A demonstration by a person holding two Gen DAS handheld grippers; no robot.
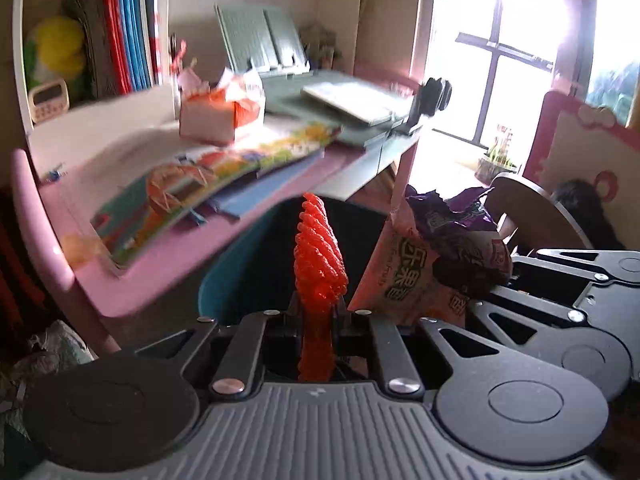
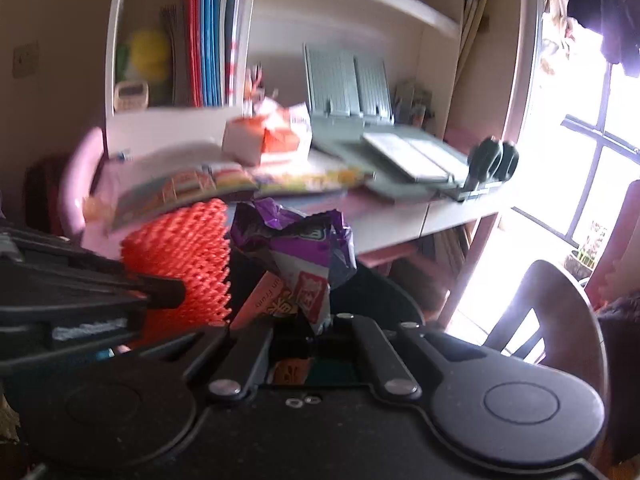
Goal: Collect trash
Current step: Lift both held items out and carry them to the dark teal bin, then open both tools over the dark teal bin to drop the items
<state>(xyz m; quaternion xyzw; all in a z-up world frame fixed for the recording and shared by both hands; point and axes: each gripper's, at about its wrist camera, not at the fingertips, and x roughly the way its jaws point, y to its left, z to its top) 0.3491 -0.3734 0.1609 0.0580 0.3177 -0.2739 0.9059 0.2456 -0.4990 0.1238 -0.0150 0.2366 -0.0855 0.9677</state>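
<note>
A: Two hand-held grippers, both clamped on trash. Left hand-held gripper (image 1: 320, 312) pinches one orange foam net (image 1: 320, 256); seen edge-on in its own view, broad face in the right view.

B: And the right?

A: Right hand-held gripper (image 2: 320, 320) is closed on a crumpled wrapper bundle (image 2: 296, 256): one purple, one pink-orange with print, maybe more, can't separate them. The two hand-held grippers sit side by side, net just left of the bundle, near or touching, can't tell.

B: What's on the surface?

A: Pink surface (image 1: 132, 292) carries one picture book (image 1: 208, 188) overhanging the front edge a bit, one orange-white carton (image 1: 216, 112), two grey book stands (image 1: 260, 40), one black knob clamp (image 1: 434, 94) at the right edge. One small pale scrap (image 1: 78, 246) near the raised left rim.

B: Room to move?

A: Both loads are off the surface, in front of its front edge. Below: one dark bin (image 1: 248, 264) with teal rim. One chair back (image 2: 560, 304) to the right, window beyond. Frames are motion-blurred.
</note>
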